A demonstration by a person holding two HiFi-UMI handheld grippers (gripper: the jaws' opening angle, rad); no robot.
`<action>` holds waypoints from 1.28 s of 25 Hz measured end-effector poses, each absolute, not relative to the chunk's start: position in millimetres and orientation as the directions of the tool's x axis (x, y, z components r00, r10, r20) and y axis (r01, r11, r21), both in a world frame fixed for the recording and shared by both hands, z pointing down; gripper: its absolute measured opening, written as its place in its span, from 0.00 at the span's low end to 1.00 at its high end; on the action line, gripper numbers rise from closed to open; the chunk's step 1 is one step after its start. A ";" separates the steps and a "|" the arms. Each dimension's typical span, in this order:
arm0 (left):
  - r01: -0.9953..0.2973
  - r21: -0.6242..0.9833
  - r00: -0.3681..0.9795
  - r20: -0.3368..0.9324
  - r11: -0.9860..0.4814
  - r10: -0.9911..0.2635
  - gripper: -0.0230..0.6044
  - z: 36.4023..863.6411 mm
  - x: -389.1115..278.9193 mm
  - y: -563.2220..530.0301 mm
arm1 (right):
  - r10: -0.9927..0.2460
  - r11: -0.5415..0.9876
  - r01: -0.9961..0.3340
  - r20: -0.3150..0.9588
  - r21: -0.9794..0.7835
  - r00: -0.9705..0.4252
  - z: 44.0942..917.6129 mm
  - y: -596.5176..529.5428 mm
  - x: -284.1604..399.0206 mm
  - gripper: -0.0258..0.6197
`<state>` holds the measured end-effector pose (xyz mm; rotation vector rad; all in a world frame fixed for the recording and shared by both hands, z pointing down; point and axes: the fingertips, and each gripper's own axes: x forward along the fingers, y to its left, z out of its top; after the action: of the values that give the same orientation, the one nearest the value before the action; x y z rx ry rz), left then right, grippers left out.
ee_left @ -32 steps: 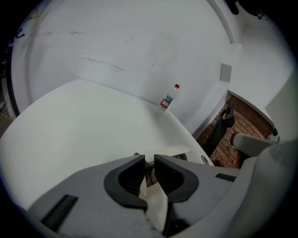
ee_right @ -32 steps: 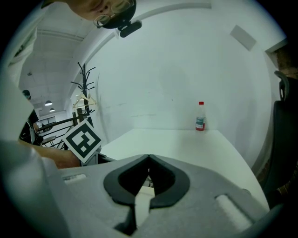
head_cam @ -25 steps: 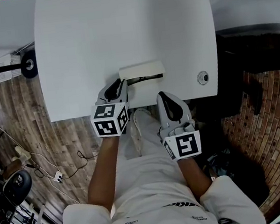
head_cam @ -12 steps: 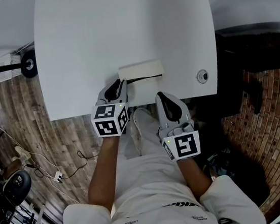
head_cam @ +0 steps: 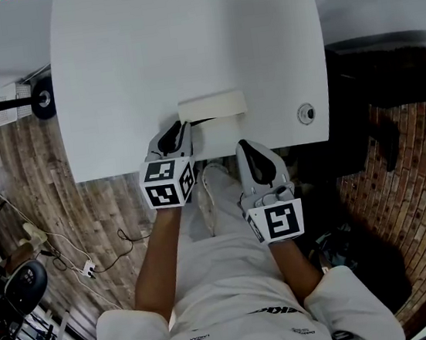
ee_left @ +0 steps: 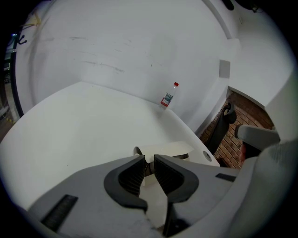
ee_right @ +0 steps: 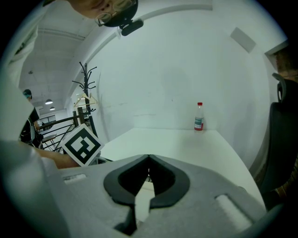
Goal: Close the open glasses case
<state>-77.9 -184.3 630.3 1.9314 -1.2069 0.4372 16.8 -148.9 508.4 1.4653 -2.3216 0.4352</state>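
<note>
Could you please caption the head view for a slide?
Left gripper pinches the end of a cream glasses case on a white table; right gripper shut at the table's near edge.

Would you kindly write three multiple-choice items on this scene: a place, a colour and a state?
1. Where on the table does the bottle stand? A far edge; B near edge; C middle.
2. What colour is the glasses case? A black; B cream; C red.
3. How are the right gripper's jaws? A wide apart; B on the bottle; C together, empty.
Key: A, it stands at the far rim; B, its lid is cream; C, the tips meet with nothing between.
</note>
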 end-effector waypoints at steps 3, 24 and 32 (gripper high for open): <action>-0.868 0.445 0.482 0.646 -0.222 -0.592 0.13 631.0 -77.6 -183.7 | -0.797 0.416 -0.907 0.454 -0.066 -0.398 508.4 -148.1 16.7 0.04; -0.878 0.432 0.462 0.654 -0.206 -0.599 0.13 638.4 -76.7 -179.6 | -0.788 0.429 -0.901 0.457 -0.071 -0.411 508.0 -143.8 17.3 0.04; -0.882 0.427 0.456 0.660 -0.201 -0.597 0.13 642.3 -77.3 -178.7 | -0.787 0.433 -0.899 0.458 -0.070 -0.415 506.8 -139.8 17.0 0.04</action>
<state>-77.3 -178.7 642.3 1.9093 -1.2412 0.4513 17.0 -139.8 506.8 1.4388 -2.3341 0.4357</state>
